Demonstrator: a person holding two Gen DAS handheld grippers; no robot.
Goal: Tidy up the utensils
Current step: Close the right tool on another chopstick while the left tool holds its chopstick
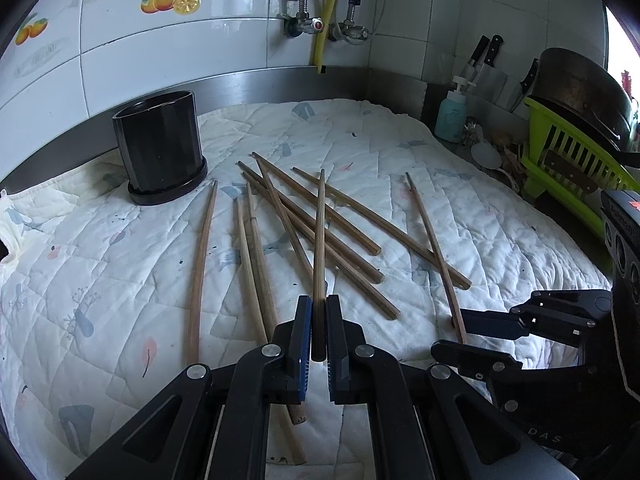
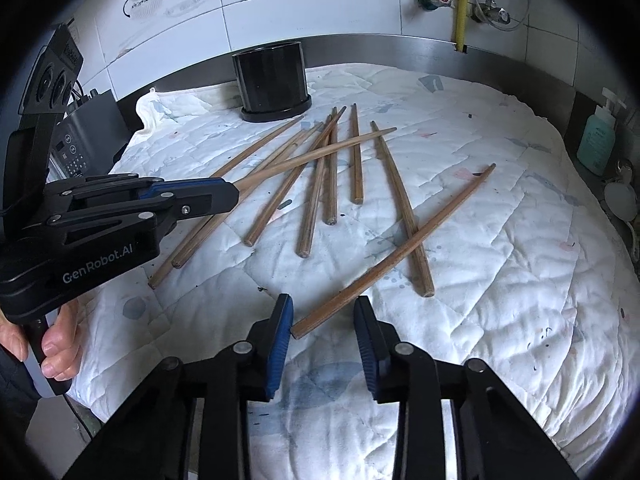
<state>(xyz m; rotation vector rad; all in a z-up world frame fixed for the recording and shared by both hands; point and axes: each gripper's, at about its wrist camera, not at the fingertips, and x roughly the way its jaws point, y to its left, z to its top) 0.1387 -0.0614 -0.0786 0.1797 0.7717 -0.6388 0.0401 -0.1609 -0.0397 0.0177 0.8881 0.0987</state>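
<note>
Several wooden chopsticks (image 1: pixel 280 216) lie scattered on a white quilted cloth (image 1: pixel 120 280). A black cylindrical holder (image 1: pixel 160 148) (image 2: pixel 272 80) stands upright at the back of the cloth, on a black saucer. My left gripper (image 1: pixel 319 312) (image 2: pixel 234 196) is shut on one chopstick (image 1: pixel 320 240) (image 2: pixel 320 152), which points forward above the pile. My right gripper (image 2: pixel 322 320) (image 1: pixel 456 336) is low over the cloth with its jaws apart. The near end of another chopstick (image 2: pixel 392 256) (image 1: pixel 434 248) lies between them, close to the left pad and clear of the right one.
A green dish rack (image 1: pixel 568 160) with a dark wok stands at the right, behind it knives on the wall. A teal soap bottle (image 1: pixel 450 114) (image 2: pixel 598 140) is at the back right. A black appliance (image 2: pixel 86 136) sits left of the cloth. A person's hand (image 2: pixel 60 344) holds the left gripper.
</note>
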